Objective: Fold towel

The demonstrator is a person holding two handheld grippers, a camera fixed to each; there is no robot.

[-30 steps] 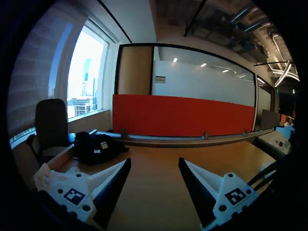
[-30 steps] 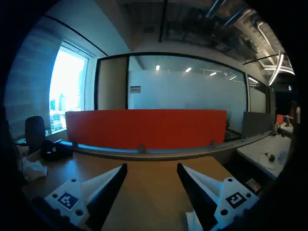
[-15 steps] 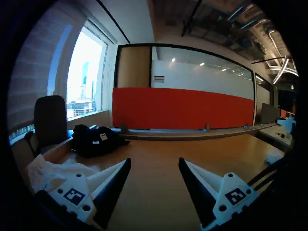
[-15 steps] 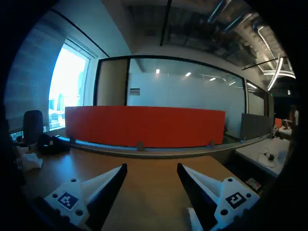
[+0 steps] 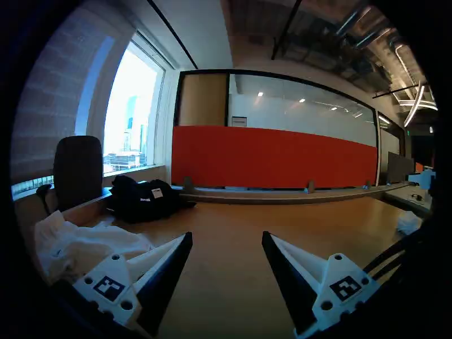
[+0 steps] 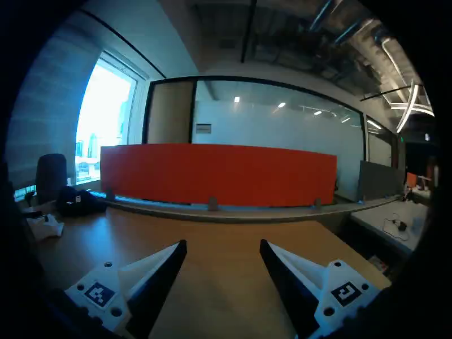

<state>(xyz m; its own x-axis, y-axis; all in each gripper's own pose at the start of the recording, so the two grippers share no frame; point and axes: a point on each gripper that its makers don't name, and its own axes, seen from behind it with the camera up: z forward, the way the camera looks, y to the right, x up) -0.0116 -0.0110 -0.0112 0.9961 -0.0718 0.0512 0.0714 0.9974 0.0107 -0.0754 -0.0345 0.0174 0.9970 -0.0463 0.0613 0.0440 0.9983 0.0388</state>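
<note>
Wooden desk (image 5: 237, 220) runs to a red partition (image 5: 271, 155); the white towel (image 5: 85, 248) lies crumpled at left, its long axis unclear. Both the left gripper (image 5: 226, 234) and right gripper (image 6: 222, 243) gape wide, empty.

Towel (image 5: 85, 246) partly hidden by left gripper (image 5: 226, 234), wall sign (image 5: 239, 121) unreadable

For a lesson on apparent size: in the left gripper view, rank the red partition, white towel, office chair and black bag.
1. red partition
2. white towel, enlarged by nearness
3. office chair and black bag look alike; unranked
</note>
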